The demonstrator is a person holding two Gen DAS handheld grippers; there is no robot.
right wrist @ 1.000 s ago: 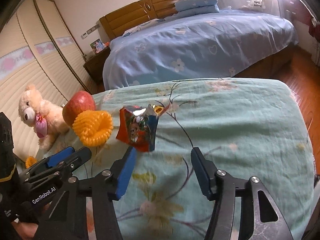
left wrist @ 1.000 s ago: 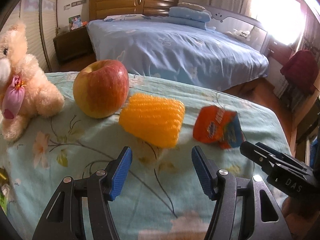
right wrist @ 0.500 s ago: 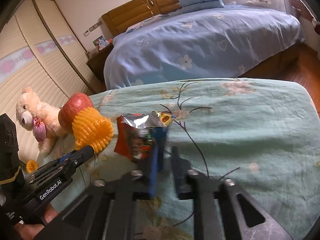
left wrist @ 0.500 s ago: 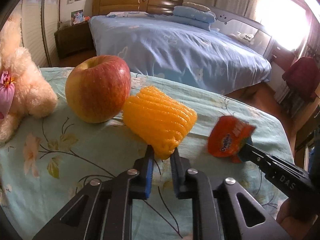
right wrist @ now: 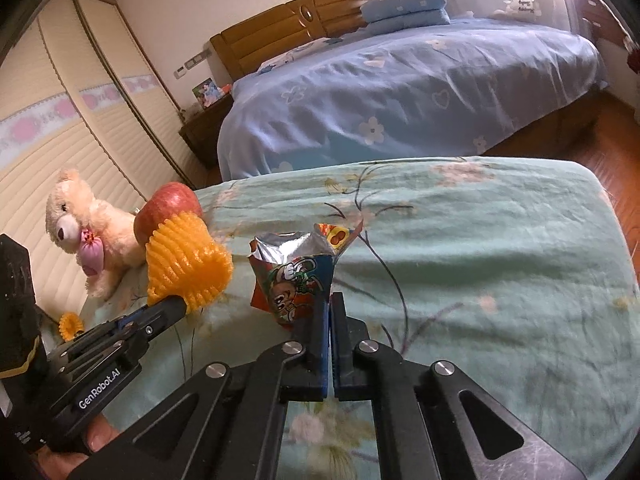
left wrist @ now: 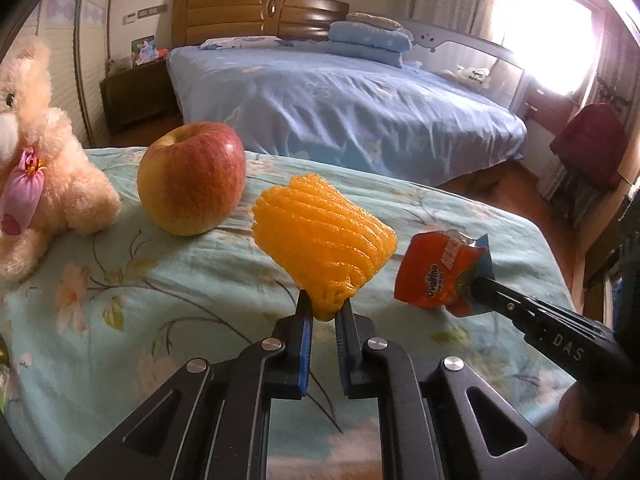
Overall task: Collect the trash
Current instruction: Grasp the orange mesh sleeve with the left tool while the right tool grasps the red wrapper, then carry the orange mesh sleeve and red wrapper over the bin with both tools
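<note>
Count: 2 grippers, 2 pcs of trash, 1 apple [left wrist: 191, 178], 1 teddy bear [left wrist: 38, 160], all on or over 1 table w/ a floral cloth [left wrist: 120, 280]. A 2nd small orange item [right wrist: 70, 325] lay at the table's left edge in the right wrist view; type could not be told.

Left gripper [left wrist: 323, 312]: jaws were closing, nearly together, blue pads pinching the bottom corner of the foam net [left wrist: 326, 248]. Net was held up off the cloth, just beside the apple, not touching it as far as could be seen.

Right gripper [right wrist: 330, 312]: jaws fully closed on the lower corner of the snack wrapper [right wrist: 294, 276]. Wrapper stood upright, torn top open, to the right of the net.

Change vs. 1 s earlier: both grippers were then wide open w/ nothing between the pads, the net and wrapper ahead of the fingertips. Half a sec earlier both were already nearly closed on the items. Apple and bear unchanged.

Materials: net was orange ribbed foam mesh, tube-shaped, flared at the far end. Wrapper was crinkled foil, silver inside, orange/blue print outside. Apple was smooth, red-yellow, round. Bear was cream plush w/ a pink pouch at the neck. Gripper frames were black, hard, w/ silver bolts.
</note>
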